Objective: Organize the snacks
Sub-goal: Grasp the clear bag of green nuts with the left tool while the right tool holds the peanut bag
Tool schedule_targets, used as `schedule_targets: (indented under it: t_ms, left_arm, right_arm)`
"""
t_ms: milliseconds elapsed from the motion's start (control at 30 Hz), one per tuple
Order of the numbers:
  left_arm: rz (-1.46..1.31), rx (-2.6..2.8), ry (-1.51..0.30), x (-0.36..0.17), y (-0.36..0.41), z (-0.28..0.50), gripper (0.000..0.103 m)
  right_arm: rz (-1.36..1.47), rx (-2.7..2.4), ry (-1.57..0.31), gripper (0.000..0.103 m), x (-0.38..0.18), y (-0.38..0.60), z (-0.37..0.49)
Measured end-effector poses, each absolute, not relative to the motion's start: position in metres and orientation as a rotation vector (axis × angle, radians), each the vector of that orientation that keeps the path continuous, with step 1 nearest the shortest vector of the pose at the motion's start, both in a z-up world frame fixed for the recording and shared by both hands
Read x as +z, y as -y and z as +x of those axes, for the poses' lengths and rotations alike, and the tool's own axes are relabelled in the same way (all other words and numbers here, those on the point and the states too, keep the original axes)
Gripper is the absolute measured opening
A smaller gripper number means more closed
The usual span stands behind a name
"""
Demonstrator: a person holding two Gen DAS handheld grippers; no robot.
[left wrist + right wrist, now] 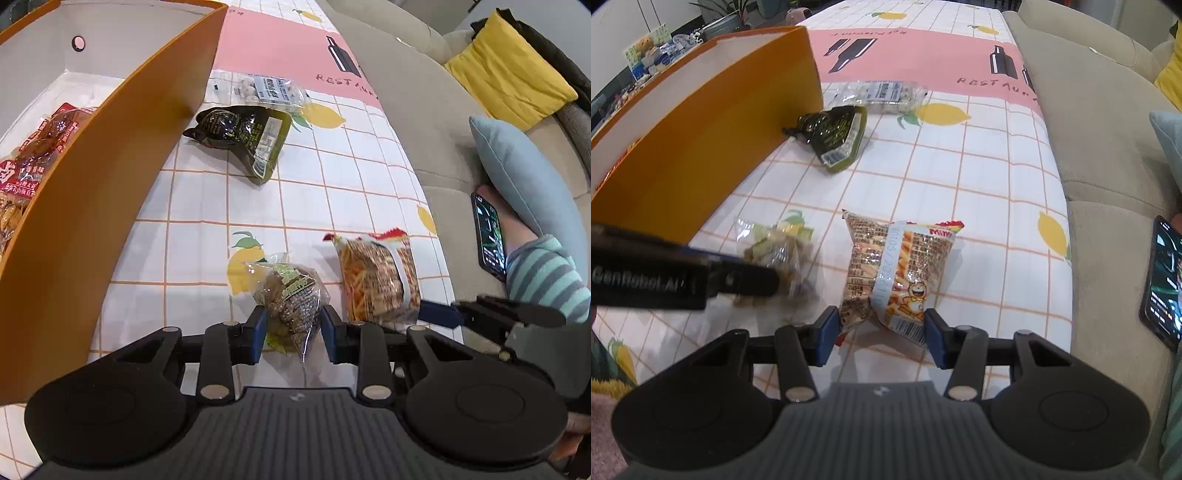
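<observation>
We tilt both tools steeply down beside the orange box (92,206). Our left gripper (293,330) pinches the clear bag of nuts (291,295) near the box wall. Our right gripper (881,338) clamps the stick-snack packet (897,266), farther from the box, on the tablecloth (979,177).

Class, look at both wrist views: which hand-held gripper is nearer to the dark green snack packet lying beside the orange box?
Left, narrowly. The left hand-held gripper, around a clear snack bag, sits nearer the dark green snack packet; the right hand-held gripper is farther out.
</observation>
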State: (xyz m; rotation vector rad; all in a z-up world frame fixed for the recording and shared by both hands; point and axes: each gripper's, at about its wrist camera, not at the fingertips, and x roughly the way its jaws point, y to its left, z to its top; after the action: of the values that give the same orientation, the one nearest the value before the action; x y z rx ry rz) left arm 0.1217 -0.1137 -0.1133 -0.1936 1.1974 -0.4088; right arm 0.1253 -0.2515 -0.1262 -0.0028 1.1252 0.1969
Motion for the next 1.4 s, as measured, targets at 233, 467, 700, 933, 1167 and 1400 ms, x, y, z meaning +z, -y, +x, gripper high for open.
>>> schedule_targets:
  t_ms: [233, 467, 700, 933, 1167, 1400]
  left_arm:
    - [-0.252, -0.305, -1.168, -0.113, 0.105, 0.121, 0.061]
    - [-0.299, -0.223, -1.128, -0.114, 0.104, 0.119, 0.071]
    - [-0.354, -0.173, -1.153, -0.126, 0.103, 0.127, 0.071]
    - [-0.295, -0.162, -1.171, -0.134, 0.107, 0.13, 0.057]
    - [-0.222, -0.187, -1.137, -0.132, 0.115, 0.126, 0.05]
    - [-0.225, -0.199, -1.119, -0.125, 0.114, 0.123, 0.047]
  right_arm:
    - [0.021, 0.184, -1.101, 0.061, -0.126, 0.255, 0.125]
    - [-0.028, 0.167, -1.016, 0.069, -0.122, 0.25, 0.124]
    - [-0.034, 0.153, -0.991, 0.068, -0.121, 0.249, 0.13]
    - [-0.053, 0.169, -0.993, 0.053, -0.123, 0.245, 0.137]
    - [-0.086, 0.171, -0.991, 0.046, -0.124, 0.242, 0.138]
    - [-0.079, 0.166, -0.979, 0.041, -0.12, 0.244, 0.137]
